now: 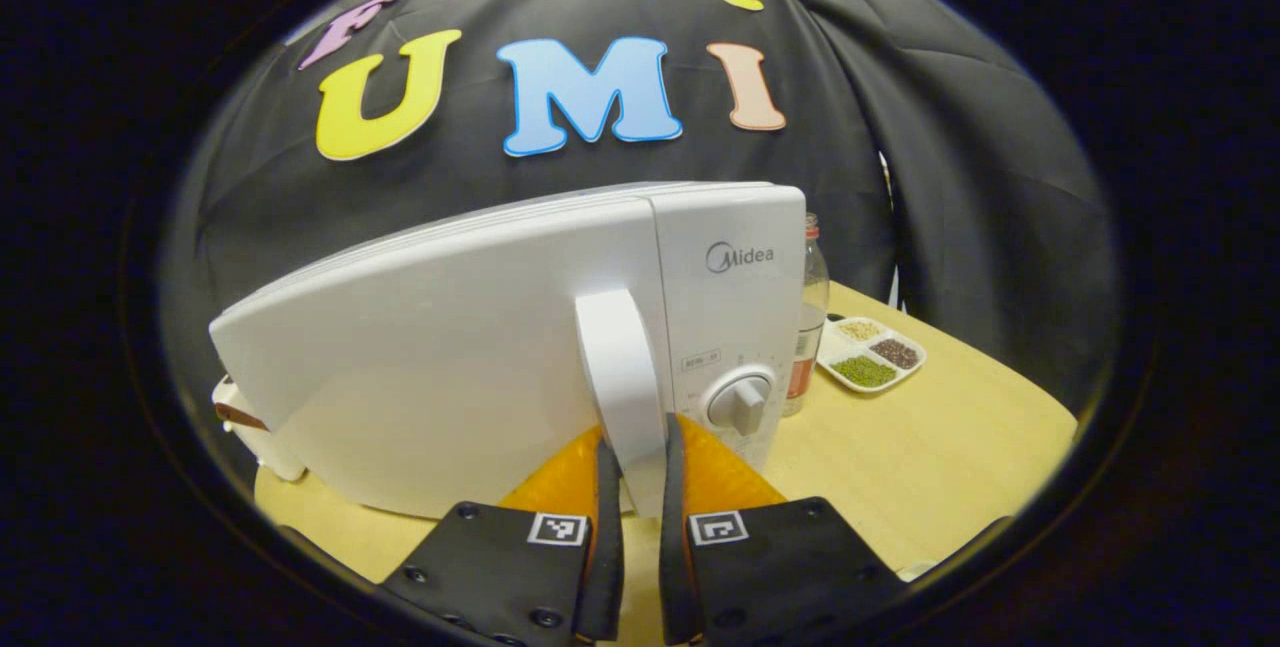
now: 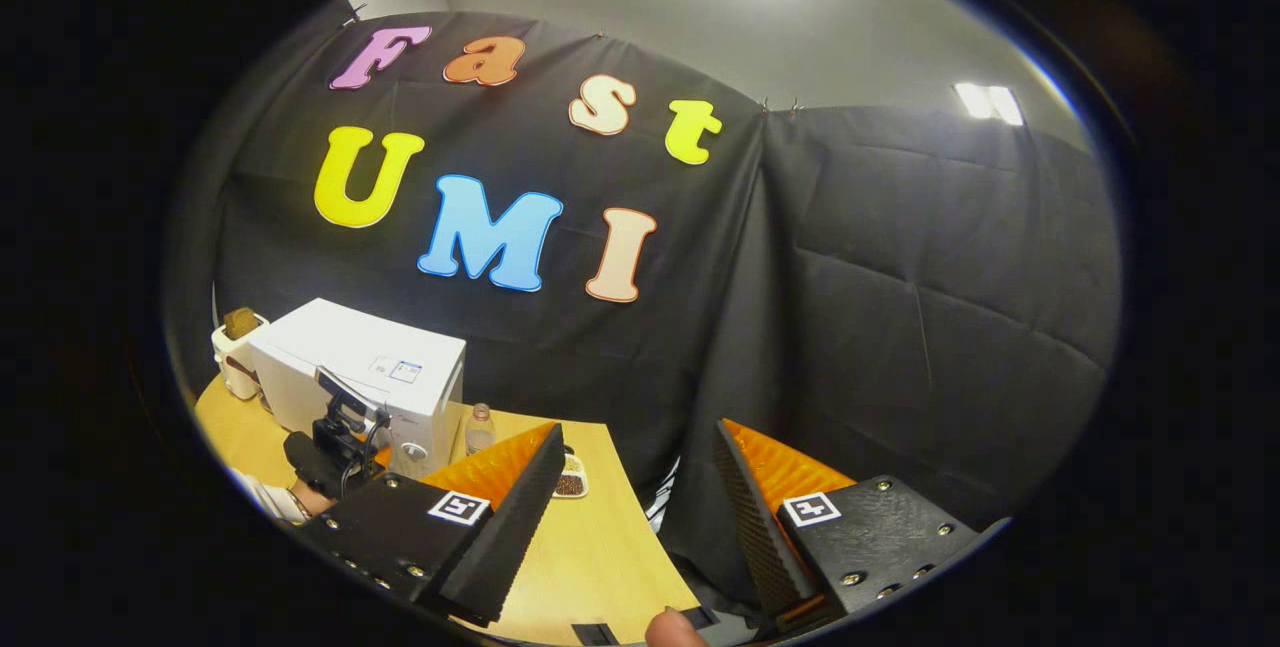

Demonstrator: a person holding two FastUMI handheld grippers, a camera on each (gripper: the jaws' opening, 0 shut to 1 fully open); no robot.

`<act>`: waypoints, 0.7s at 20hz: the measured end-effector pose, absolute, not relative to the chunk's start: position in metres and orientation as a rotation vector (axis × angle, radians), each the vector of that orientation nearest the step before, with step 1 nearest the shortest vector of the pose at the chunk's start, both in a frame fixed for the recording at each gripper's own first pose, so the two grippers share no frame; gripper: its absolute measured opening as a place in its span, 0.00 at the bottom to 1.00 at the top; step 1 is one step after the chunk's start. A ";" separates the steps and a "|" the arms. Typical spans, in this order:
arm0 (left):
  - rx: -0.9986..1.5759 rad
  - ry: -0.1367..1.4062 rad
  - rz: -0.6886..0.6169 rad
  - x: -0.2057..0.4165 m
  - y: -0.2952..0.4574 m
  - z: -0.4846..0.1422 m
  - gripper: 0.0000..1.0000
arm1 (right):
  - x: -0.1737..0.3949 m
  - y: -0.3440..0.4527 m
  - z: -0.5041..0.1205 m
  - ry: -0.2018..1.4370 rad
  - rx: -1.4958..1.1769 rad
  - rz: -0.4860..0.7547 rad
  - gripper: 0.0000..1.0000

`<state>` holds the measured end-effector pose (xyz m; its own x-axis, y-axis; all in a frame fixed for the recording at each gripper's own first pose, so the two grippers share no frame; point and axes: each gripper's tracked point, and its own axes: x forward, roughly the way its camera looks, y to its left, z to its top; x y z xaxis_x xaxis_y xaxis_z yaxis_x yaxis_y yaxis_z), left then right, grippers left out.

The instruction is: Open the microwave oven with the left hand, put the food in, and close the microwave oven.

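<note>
Left tool (image 1: pixel 634 467) clamps the microwave door handle (image 1: pixel 620 367) at six o'clock — microwave oven (image 1: pixel 480 347) dead centre on the tabletop (image 1: pixel 950 447). Right tool (image 2: pixel 640 487) gapes wide, gripping nothing — microwave at nine o'clock there.

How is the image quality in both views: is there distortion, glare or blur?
Left gripper view: strong fisheye bends the microwave door into a curve; its handle, between the left gripper fingers, is sharp and evenly lit. Right gripper view: ceiling lights blow out to white; the table stays readable, and the open right gripper is sharp.
</note>
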<state>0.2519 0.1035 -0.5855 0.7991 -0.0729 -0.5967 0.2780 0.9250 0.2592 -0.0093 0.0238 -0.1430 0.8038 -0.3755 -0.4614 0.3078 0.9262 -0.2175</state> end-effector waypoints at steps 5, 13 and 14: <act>0.358 0.651 -0.182 0.250 0.105 -0.587 0.23 | -0.022 0.023 -0.142 0.515 -0.100 -0.356 0.91; 0.371 0.682 -0.168 0.228 0.107 -0.583 0.19 | -0.058 -0.004 -0.139 0.486 -0.085 -0.367 0.91; 0.388 0.677 -0.176 0.218 0.108 -0.580 0.21 | -0.065 -0.009 -0.141 0.482 -0.083 -0.360 0.91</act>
